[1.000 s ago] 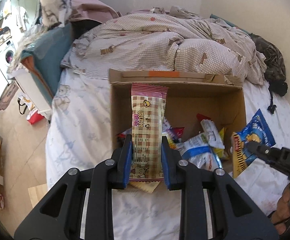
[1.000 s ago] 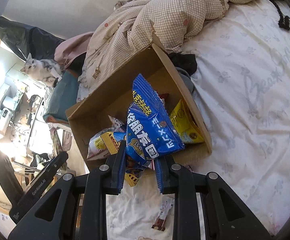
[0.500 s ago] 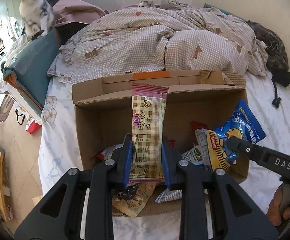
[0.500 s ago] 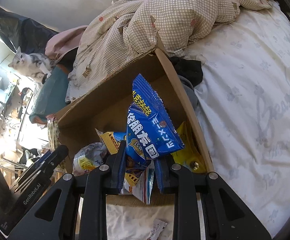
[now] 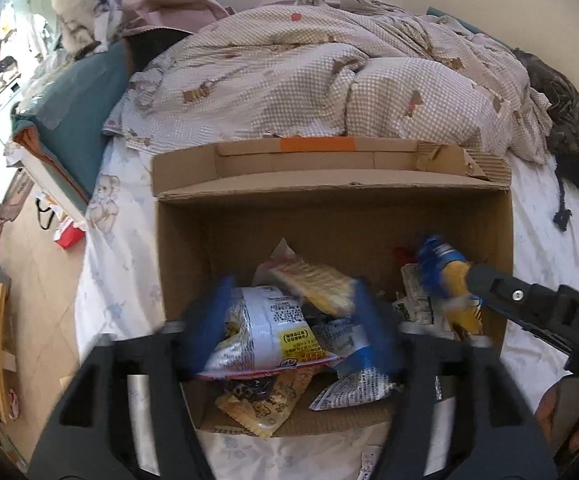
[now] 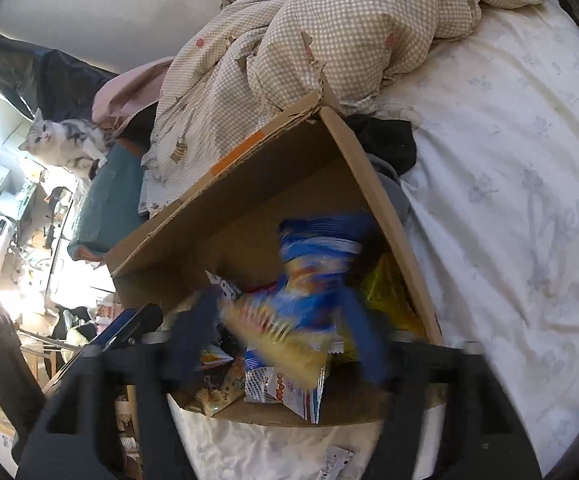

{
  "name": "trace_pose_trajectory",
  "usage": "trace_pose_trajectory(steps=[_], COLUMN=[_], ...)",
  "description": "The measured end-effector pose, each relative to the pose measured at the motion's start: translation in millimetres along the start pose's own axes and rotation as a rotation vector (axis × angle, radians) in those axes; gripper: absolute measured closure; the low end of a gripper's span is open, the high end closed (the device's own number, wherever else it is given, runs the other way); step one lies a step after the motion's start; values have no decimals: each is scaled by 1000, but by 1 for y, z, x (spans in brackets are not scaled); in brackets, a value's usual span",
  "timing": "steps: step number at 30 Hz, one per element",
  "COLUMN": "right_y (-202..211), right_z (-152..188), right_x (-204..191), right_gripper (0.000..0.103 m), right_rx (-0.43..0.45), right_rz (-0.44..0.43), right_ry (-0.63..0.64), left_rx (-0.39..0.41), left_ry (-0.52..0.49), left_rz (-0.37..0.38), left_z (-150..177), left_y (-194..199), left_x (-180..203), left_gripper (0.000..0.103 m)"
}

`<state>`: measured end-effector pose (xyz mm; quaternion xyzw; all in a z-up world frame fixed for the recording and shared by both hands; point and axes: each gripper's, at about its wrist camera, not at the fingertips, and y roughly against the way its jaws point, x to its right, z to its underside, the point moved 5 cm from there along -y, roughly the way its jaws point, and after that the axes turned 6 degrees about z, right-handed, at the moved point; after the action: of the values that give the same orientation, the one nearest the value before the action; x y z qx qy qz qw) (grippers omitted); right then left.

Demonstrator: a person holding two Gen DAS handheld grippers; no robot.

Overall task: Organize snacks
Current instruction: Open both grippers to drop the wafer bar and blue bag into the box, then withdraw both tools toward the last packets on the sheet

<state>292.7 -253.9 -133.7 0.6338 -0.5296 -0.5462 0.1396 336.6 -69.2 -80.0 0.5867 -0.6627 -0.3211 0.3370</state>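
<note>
An open cardboard box (image 5: 329,196) stands on the bed with several snack packets inside. My left gripper (image 5: 293,320) is open above the box, its fingers blurred and wide apart. The checked beige packet (image 5: 313,288) lies loose on the pile between them. My right gripper (image 6: 285,332) is open too, fingers blurred. The blue packet (image 6: 317,272) is blurred and loose between them, over the box's right side (image 6: 385,216). The right gripper's finger also shows in the left wrist view (image 5: 529,304) beside the blue packet (image 5: 445,276).
A rumpled checked duvet (image 5: 329,76) lies behind the box. A cat (image 5: 85,4) sits on the teal bedding at the far left. A small wrapper (image 6: 335,460) lies on the white sheet in front of the box. Dark clothing (image 6: 389,140) lies by the box's right corner.
Both grippers have opened and let go of their packets. The checked packet has dropped onto the pile in the box; the blue packet is falling into its right side.
</note>
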Motion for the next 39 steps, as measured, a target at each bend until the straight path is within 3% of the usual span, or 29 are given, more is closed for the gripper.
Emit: trace_pose_trajectory(steps=[1, 3, 17, 23, 31, 39], right_y=[1, 1, 6, 11, 30, 51], right_z=[-1, -1, 4, 9, 23, 41], right_x=[-1, -1, -4, -5, -3, 2], right_gripper=[26, 26, 26, 27, 26, 26], right_rx=[1, -7, -28, -26, -15, -8], right_rz=[0, -9, -25, -20, -16, 1], right_ry=[4, 4, 16, 28, 29, 42], left_rx=[9, 23, 5, 69, 78, 54], left_ry=[9, 35, 45, -40, -32, 4], left_rz=[-8, -9, -14, -88, -51, -28], left_z=[0, 0, 7, 9, 18, 48], left_y=[2, 7, 23, 40, 60, 74], left_x=[-2, -6, -14, -8, -8, -17], left_gripper=[15, 13, 13, 13, 13, 13])
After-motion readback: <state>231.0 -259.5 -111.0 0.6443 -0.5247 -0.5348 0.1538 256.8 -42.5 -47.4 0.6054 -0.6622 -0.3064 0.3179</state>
